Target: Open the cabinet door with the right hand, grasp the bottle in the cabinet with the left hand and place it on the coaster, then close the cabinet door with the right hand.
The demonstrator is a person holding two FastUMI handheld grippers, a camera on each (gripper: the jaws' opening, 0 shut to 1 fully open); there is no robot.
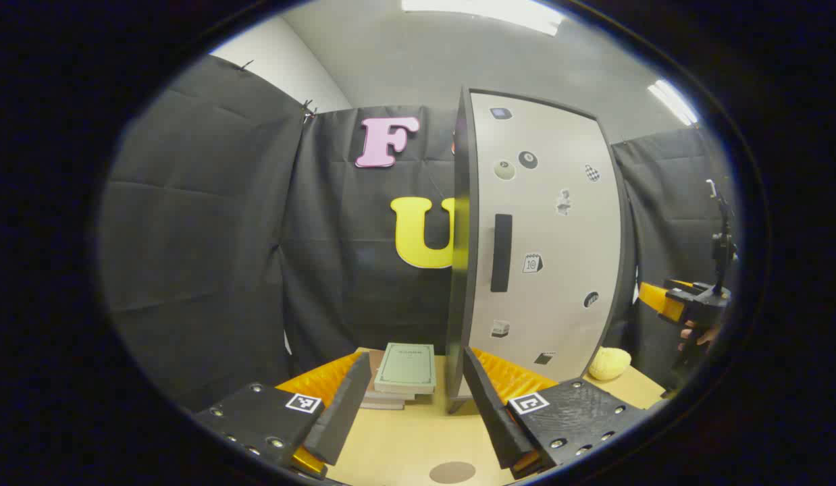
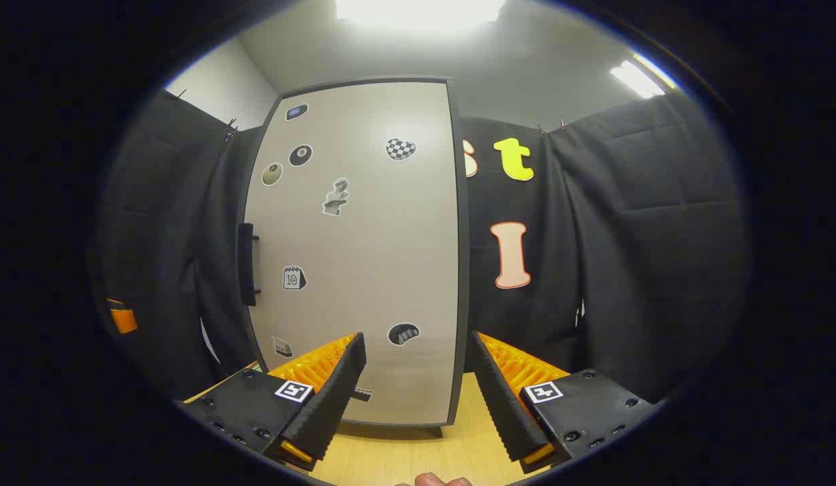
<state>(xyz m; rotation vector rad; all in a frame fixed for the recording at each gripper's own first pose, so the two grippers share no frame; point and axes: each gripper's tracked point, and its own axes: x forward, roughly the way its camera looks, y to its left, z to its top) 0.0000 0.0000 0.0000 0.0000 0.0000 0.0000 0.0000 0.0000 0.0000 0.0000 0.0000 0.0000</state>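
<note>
The cabinet (image 2: 354, 250) stands shut on the tabletop (image 1: 404, 445). Its door handle (image 2: 246, 264) sits at the door's left edge in the right gripper view, well left of the right gripper (image 2: 414, 378), whose fingers are spread wide and hold nothing. The bottle is taken to be inside, hidden behind the door. A miss is likely if the right gripper is driven straight ahead: the flat door would be met, not the handle. Since the cabinet seems only to stand on small feet, it could be dragged or tipped by a hard pull. The door would swing toward the left gripper (image 1: 408, 405), also spread wide and empty, so a knock could follow if that gripper is not kept back.

The tabletop is pale wood, smooth and level. The room is closed in by black cloth walls under a bright ceiling light. A stack of books (image 1: 401, 374) lies left of the cabinet, a yellow thing (image 1: 608, 363) at its right, and the coaster (image 1: 452, 472) is seen near the left gripper.
</note>
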